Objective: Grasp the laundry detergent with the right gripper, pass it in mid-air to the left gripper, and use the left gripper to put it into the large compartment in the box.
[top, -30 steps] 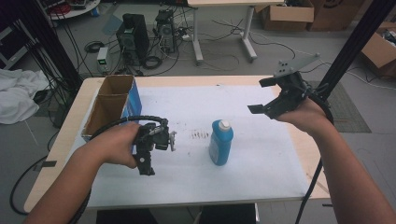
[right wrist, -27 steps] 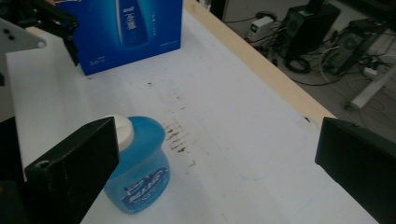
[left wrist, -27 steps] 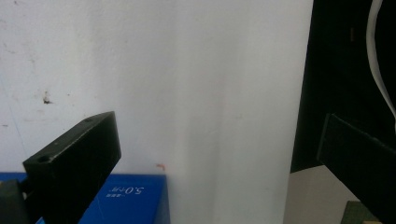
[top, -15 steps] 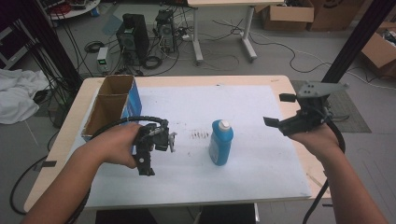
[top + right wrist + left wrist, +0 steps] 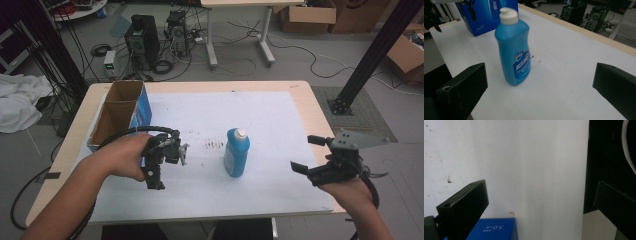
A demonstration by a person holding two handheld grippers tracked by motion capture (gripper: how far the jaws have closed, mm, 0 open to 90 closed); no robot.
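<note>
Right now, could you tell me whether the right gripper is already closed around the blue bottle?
No, the right gripper hangs open at the table's right edge, well apart from the blue bottle, which stands upright and untouched.

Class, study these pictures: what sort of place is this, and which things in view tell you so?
Probably a lab or workshop. Computer towers and loose cables sit on the floor, cardboard boxes are stacked behind, and a plain table holds one blue bottle.

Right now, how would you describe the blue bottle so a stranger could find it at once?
Look at the white mat covering the wooden table. Near its middle, well to the right of the open cardboard box, stands the blue bottle. It is the lone upright thing on the mat, translucent blue with a white cap, and brown stains lie just to its left.
</note>
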